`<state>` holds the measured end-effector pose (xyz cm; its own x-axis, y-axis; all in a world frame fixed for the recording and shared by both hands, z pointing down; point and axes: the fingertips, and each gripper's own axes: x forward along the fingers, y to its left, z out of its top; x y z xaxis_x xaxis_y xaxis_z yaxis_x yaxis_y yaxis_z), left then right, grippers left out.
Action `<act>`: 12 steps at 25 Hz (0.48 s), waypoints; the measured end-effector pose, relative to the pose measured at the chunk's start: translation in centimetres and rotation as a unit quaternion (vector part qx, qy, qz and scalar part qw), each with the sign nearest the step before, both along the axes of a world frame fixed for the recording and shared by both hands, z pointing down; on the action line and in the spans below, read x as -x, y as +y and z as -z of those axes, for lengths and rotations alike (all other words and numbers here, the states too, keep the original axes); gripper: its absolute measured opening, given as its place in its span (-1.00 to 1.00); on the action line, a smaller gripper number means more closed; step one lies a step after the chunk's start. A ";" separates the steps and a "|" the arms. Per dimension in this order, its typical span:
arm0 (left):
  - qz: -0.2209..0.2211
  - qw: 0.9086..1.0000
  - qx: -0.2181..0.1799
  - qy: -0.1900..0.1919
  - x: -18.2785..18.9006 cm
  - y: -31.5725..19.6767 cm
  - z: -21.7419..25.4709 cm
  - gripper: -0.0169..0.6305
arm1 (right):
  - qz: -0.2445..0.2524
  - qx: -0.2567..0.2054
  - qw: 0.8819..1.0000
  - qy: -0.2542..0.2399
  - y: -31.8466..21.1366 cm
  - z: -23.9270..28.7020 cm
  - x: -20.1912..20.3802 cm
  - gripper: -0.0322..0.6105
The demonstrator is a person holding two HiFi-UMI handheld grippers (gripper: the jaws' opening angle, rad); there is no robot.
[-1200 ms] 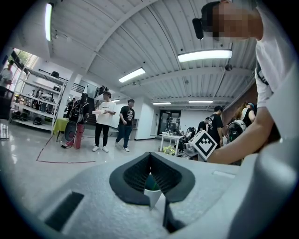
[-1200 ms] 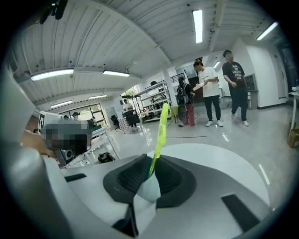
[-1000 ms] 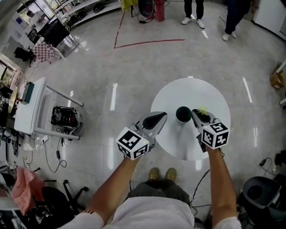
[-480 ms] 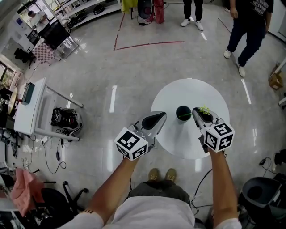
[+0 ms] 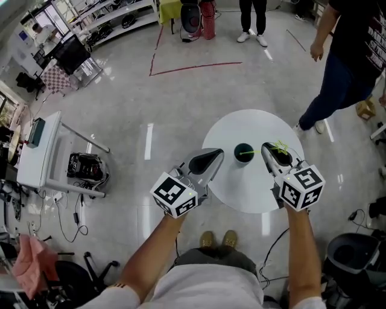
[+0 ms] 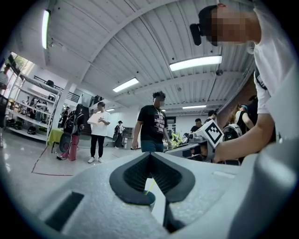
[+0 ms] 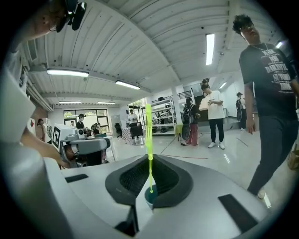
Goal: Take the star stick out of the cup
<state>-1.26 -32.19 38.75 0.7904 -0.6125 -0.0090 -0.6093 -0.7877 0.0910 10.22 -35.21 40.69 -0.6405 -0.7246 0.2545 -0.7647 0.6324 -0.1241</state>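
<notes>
A dark green cup (image 5: 243, 152) stands on the round white table (image 5: 253, 124). My right gripper (image 5: 266, 150) is just right of the cup, shut on the yellow-green star stick (image 5: 256, 152). Its star (image 5: 279, 146) lies over the gripper and its thin end reaches the cup's mouth. In the right gripper view the stick (image 7: 149, 135) rises between the closed jaws of that gripper (image 7: 150, 159), its lower end at the cup (image 7: 150, 195). My left gripper (image 5: 217, 154) hovers left of the cup, shut and empty; its own view shows the cup (image 6: 148, 198) past its jaws.
A person in dark clothes (image 5: 347, 66) walks close by the table's far right side. More people (image 5: 250, 18) stand farther back. A white desk (image 5: 39, 145) and a black case (image 5: 87, 163) are on the floor at left, a black bin (image 5: 347, 259) at lower right.
The right gripper has drawn slightly right, away from the cup, and the stick now slants out from the cup's mouth. A person has walked in at the top right.
</notes>
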 end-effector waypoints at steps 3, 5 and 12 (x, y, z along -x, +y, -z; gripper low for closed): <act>-0.005 1.000 -0.014 0.005 -0.1 0.5 1.5 -0.90 | -0.001 -0.017 1.000 -0.006 1.0 2.0 0.0 -0.83; -0.008 1.000 -0.023 0.009 -0.1 0.9 2.6 -0.90 | -0.002 -0.029 1.000 -0.013 1.7 3.6 -0.1 -0.83; -0.011 0.998 -0.057 0.021 0.0 2.3 6.3 -0.90 | -0.001 -0.071 0.997 -0.030 4.2 8.2 -0.1 -0.83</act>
